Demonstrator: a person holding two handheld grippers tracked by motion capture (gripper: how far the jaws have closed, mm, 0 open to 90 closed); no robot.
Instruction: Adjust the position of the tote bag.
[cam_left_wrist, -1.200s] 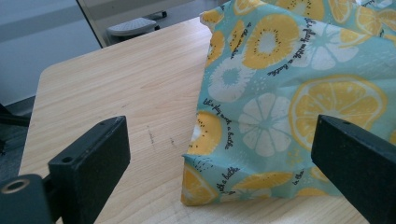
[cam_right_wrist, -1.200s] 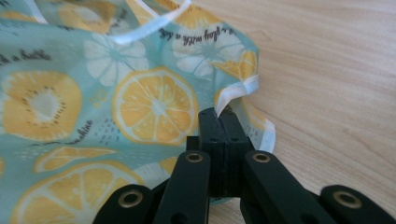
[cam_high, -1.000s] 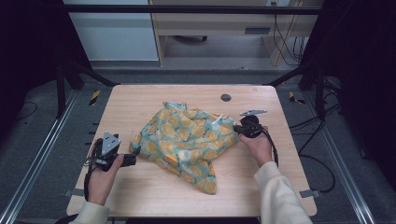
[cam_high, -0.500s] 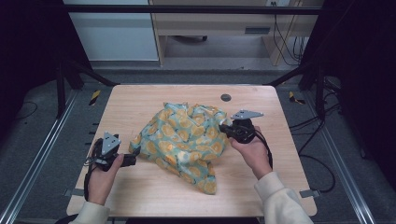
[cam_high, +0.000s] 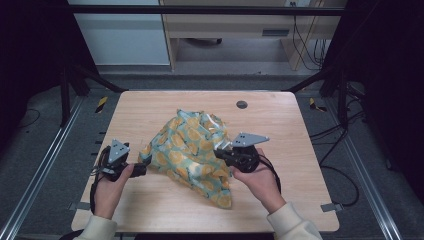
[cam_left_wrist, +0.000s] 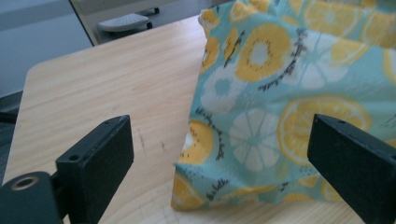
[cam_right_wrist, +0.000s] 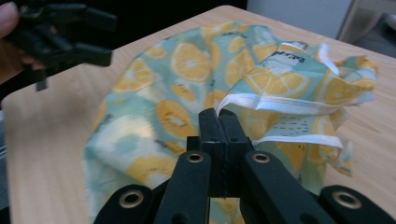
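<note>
A crumpled teal cloth (cam_high: 192, 150) printed with yellow citrus slices lies in a heap on the middle of the wooden table (cam_high: 150, 110). My right gripper (cam_high: 221, 153) is shut on the cloth's white-trimmed edge (cam_right_wrist: 261, 103) at the heap's right side and holds it a little above the heap. The left gripper (cam_high: 143, 168) rests at the heap's left edge, jaws open wide. In the left gripper view the cloth's (cam_left_wrist: 289, 107) lower corner sits between the two jaws without touching either. The left gripper (cam_right_wrist: 60, 35) also shows at the top left of the right gripper view.
A small dark round hole (cam_high: 241, 104) sits near the table's far edge. Bare wood lies all around the heap. Cables trail from both grippers off the table's near side, and black frame rails (cam_high: 45, 165) flank the table.
My right gripper has moved leftward and toward the near side over the heap, drawing the white-trimmed edge along. The left gripper has stayed put.
</note>
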